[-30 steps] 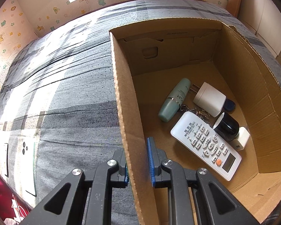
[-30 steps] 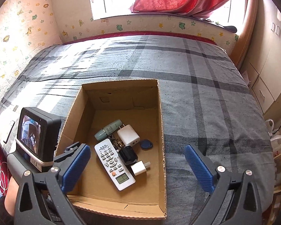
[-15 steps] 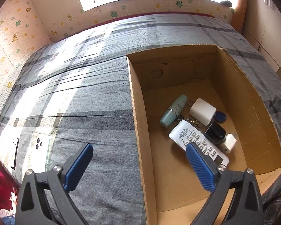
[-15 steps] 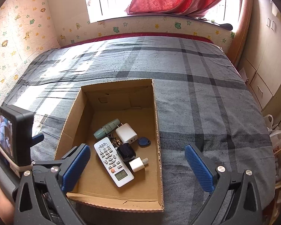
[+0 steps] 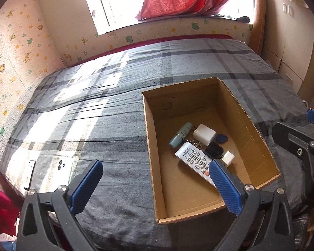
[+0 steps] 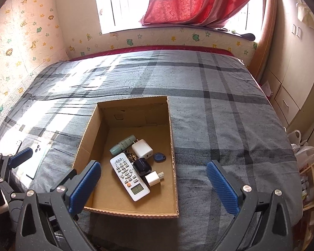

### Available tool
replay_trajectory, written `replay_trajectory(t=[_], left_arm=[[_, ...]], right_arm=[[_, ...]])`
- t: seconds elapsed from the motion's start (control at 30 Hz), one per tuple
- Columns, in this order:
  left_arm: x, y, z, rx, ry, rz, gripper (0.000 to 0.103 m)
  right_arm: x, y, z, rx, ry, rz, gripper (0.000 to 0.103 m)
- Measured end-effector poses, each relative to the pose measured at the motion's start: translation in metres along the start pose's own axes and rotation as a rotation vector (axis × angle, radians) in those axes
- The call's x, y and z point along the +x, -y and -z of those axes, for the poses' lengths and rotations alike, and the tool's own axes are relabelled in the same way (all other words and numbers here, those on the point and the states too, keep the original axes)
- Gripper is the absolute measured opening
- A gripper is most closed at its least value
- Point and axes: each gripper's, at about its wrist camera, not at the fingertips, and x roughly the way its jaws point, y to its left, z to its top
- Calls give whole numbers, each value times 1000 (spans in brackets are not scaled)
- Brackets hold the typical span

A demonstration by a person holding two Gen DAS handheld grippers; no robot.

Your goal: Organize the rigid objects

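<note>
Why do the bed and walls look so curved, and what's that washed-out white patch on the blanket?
Both wrist views use fisheye lenses, so the bed and walls bow outward with dark corners; in both, sunlight from the window overexposes a streak of blanket left of the cardboard box; the box contents, such as the remote, stay sharp.

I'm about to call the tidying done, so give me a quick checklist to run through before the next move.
1. Left gripper open, nothing held: ok.
2. Right gripper open, nothing held: ok.
3. Remote, bottle, two chargers, black case and blue tag inside the box: ok.
4. Bed free of loose things: not ok, two phones lie near its left edge.
5. Whether the phones belong in the box: cannot tell.
</note>
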Motion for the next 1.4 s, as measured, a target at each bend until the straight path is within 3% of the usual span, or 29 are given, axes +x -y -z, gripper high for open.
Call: replay_trajectory(t=[0.27, 0.7, 1.4], left_arm=[[-31, 0, 3, -25, 32, 24, 103], [-60, 11, 11, -44, 10, 65, 103], [-61, 22, 16, -10, -22, 74, 103]], right_arm=[[-28, 1, 4, 14, 41, 14, 103], [-50, -6, 16, -22, 4, 39, 103], [-49, -3, 23, -12, -27, 44, 103]])
